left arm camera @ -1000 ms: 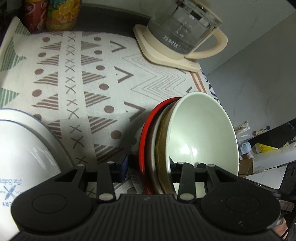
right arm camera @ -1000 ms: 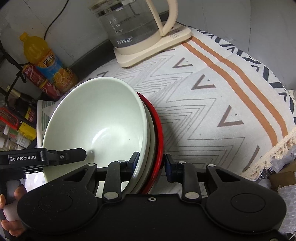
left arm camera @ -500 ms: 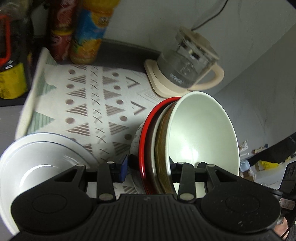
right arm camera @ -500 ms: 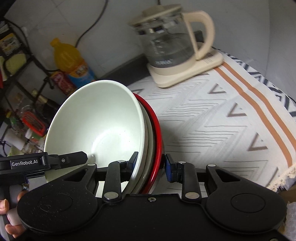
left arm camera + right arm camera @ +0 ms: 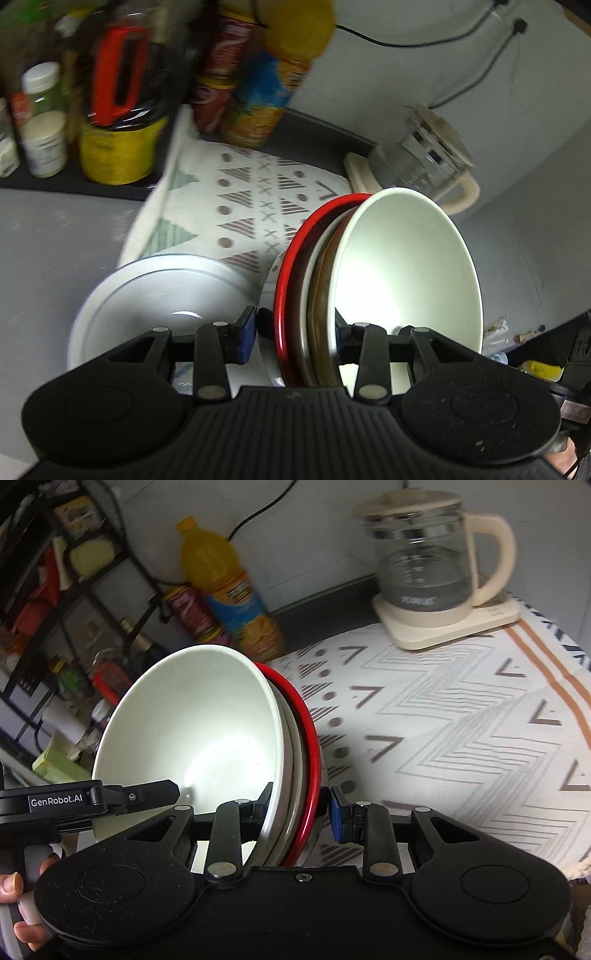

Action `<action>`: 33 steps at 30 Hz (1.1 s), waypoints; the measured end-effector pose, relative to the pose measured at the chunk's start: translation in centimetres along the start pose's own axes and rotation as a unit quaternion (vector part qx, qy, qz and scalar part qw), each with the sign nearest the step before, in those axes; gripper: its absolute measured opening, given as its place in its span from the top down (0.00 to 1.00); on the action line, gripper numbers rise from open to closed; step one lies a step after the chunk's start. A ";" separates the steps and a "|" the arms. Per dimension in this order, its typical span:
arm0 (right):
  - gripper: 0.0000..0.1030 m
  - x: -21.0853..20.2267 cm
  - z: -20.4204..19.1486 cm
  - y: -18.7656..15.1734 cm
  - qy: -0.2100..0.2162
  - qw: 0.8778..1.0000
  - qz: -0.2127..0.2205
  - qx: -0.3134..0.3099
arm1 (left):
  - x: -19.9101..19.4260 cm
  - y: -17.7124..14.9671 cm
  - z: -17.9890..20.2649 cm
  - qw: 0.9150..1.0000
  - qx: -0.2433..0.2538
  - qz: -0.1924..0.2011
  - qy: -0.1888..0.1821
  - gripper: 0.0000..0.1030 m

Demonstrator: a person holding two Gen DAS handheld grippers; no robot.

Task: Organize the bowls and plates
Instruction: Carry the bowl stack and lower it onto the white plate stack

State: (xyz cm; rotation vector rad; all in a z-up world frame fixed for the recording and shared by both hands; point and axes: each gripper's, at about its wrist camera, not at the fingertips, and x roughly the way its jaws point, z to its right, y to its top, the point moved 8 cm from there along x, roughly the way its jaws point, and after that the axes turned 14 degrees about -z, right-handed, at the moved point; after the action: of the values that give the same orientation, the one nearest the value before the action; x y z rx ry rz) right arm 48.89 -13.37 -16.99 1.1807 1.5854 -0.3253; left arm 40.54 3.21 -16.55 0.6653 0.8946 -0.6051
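Observation:
A nested stack of dishes is held tilted in the air between both grippers. A cream bowl [image 5: 406, 266] [image 5: 199, 731] lies on top, then brown and white rims, a red plate [image 5: 295, 258] [image 5: 310, 731], and a patterned white bowl underneath. My left gripper [image 5: 293, 334] is shut on one side of the stack's rims. My right gripper [image 5: 299, 808] is shut on the opposite side. The left gripper's finger [image 5: 140, 795] shows inside the cream bowl in the right wrist view. A large white plate [image 5: 159, 295] lies below on the left.
A patterned tablecloth [image 5: 461, 720] covers the table. A glass kettle [image 5: 424, 565] [image 5: 424, 166] stands on its cream base at the back. An orange juice bottle [image 5: 229, 590] and a red can stand by the wall. A shelf [image 5: 55, 590] with jars stands at left. A hand [image 5: 14, 886] holds the left gripper.
Both grippers have lifted the stack up and away from the cloth. The white plate, bottles and shelf have come further into view, and the kettle looks farther off.

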 end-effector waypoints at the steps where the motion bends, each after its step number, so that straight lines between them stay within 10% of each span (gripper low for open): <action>1: 0.73 0.3 -0.6 -0.2 0.001 1.000 -0.004 -0.006 | -0.2 -0.1 -0.5 1.000 -0.007 0.001 0.002 0.64; 33: 0.72 8.0 -7.9 -3.4 0.012 0.992 -0.094 -0.085 | -1.8 -3.0 -11.4 0.992 -0.115 0.000 0.042 0.64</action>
State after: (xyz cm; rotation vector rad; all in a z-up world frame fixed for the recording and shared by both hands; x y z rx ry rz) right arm 42.13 -5.12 -22.03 0.9102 1.7138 -0.2919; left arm 31.80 10.01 -21.06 0.4845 1.0248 -0.4682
